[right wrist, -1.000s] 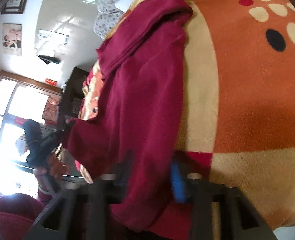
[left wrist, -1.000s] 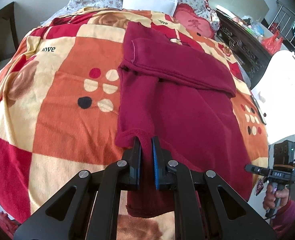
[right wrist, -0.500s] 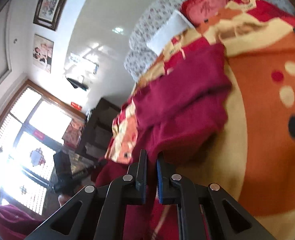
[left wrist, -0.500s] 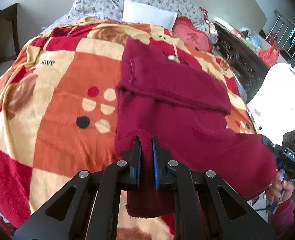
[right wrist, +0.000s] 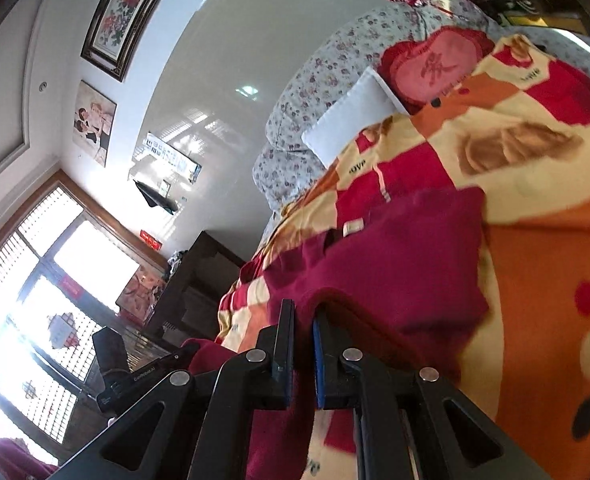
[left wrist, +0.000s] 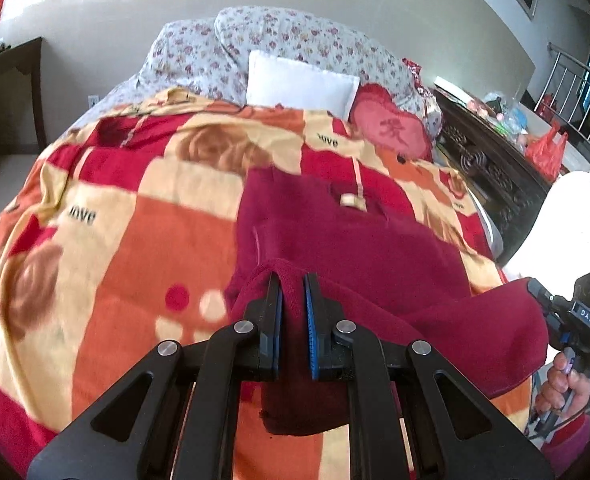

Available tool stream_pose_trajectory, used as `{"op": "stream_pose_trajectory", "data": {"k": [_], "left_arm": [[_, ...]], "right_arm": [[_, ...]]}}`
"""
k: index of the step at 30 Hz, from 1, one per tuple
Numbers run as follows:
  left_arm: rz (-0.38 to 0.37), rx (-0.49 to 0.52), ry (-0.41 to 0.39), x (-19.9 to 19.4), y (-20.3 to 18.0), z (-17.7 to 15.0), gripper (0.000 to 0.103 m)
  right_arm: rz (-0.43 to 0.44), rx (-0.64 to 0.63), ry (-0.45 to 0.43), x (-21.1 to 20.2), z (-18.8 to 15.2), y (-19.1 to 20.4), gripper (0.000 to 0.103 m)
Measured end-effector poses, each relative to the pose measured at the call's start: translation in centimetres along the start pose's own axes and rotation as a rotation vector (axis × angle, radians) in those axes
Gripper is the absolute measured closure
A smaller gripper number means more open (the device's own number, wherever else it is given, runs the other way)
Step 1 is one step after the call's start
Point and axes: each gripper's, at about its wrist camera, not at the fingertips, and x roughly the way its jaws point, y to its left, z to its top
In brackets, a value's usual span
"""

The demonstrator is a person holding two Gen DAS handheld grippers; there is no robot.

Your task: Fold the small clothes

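On one blanket [left wrist: 143, 248], one maroon garment [left wrist: 335, 240], two grippers.

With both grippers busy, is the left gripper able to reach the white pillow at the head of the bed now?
Probably not. The left gripper is shut on the maroon garment's hem, as is the right gripper. The white pillow lies beyond the blanket, so it would drag the cloth.

Garment [left wrist: 347, 240] spread on blanket [left wrist: 135, 232], near edge lifted and pinched between left gripper [left wrist: 293, 292] and right gripper [right wrist: 303, 328]. Pillows [left wrist: 299, 84] behind at bed's head; dark cabinet [left wrist: 491, 164] right of bed.
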Motion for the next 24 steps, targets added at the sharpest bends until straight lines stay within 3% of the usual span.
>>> {"op": "stream_pose_trajectory", "data": {"k": [7,17,22,24], "left_arm": [[0.021,0.030,-0.014,3.2,-1.1,3.6,0.094],[0.075,0.062,0.048,11.1,-2.2,6.9,0.094],[0.039,0.011,0.108,14.2,-1.2,8.6,0.093],[0.019,0.015,0.118,14.4,-1.2,9.1,0.091]], "right_arm": [[-0.024,-0.008,-0.004,2.6,3.7,-1.3,0.096],[-0.109,0.078,0.023,7.2,7.4,-6.9,0.096],[-0.157,0.225,0.112,9.6,8.4,-11.0,0.096],[-0.139,0.223,0.100,9.2,8.4,-11.1,0.095]]}}
